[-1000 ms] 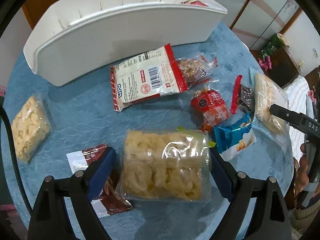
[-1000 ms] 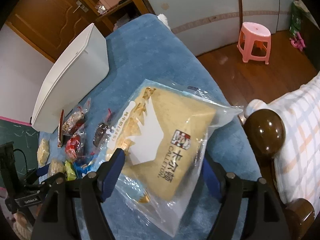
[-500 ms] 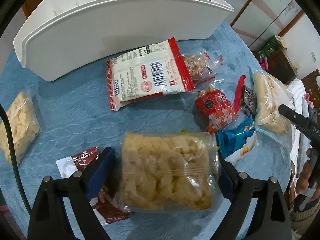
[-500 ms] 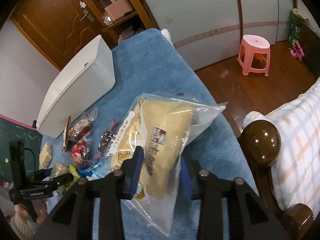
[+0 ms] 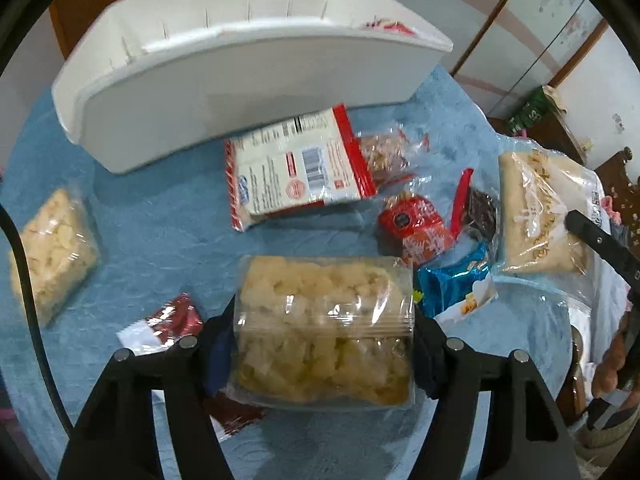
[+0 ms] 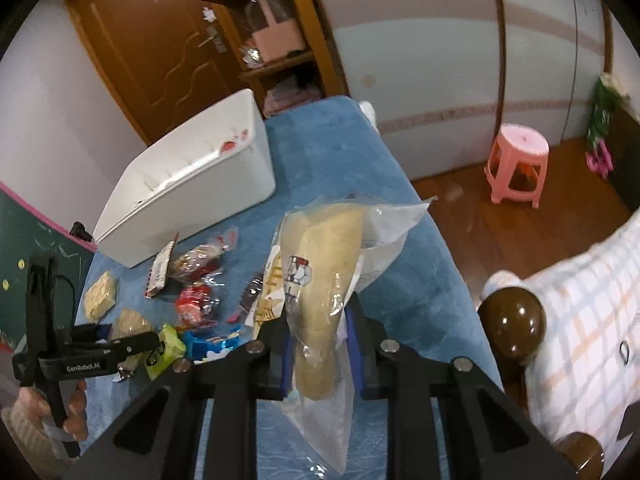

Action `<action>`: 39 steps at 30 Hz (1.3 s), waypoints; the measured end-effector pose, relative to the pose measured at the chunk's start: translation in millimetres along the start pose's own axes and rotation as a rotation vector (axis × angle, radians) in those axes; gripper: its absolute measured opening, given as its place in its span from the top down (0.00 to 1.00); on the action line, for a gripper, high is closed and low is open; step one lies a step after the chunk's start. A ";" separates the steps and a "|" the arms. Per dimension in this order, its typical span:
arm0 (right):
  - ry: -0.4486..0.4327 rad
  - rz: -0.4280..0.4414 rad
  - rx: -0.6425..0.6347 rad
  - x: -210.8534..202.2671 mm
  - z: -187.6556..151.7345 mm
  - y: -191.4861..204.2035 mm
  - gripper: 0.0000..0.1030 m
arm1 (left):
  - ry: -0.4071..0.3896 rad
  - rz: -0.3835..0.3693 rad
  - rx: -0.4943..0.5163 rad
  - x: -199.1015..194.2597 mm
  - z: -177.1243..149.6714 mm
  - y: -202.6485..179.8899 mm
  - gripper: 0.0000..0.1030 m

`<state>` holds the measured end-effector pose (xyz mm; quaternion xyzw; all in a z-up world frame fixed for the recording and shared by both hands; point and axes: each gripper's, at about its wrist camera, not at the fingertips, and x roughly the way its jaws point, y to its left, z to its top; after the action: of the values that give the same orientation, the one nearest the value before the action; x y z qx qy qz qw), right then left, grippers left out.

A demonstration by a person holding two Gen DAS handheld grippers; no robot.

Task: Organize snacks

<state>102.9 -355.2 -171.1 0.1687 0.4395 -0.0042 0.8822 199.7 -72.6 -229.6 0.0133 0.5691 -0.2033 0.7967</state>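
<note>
A: Left claw [image 5: 324, 354] — state?
B: Jaws closing, pads pressed on both sides of the clear puffed-snack bag [image 5: 326, 330], near edge of the blue surface [image 5: 152, 220]. White bin [image 5: 248, 80] stands far left; loose packets lie between.
A: Right claw [image 6: 318, 354]?
B: Clamped on the bread bag [image 6: 320, 280], which stands on edge, lifted off the surface, right of the packets.

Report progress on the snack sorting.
Done: at least one red packet already sits in the white bin. In hand: the right gripper is shut on the bread bag; the left gripper is closing around the puffed snack. Left: about eight packets on the blue cloth.
</note>
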 end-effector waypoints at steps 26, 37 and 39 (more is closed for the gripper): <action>-0.365 0.081 -0.247 -116.2 108.9 124.0 0.80 | -0.494 0.106 0.035 -233.2 67.3 2.6 0.33; -0.412 0.059 -0.251 -86.5 196.4 171.4 0.79 | -0.544 0.189 -0.007 -220.4 144.7 33.1 0.33; -0.399 0.038 -0.256 -71.4 201.3 179.0 0.79 | -0.529 0.212 -0.015 -208.6 159.7 39.6 0.33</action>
<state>242.8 -257.1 49.1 0.0594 0.2500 0.0352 0.9658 300.8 -12.2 8.5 0.0134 0.3382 -0.1113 0.9344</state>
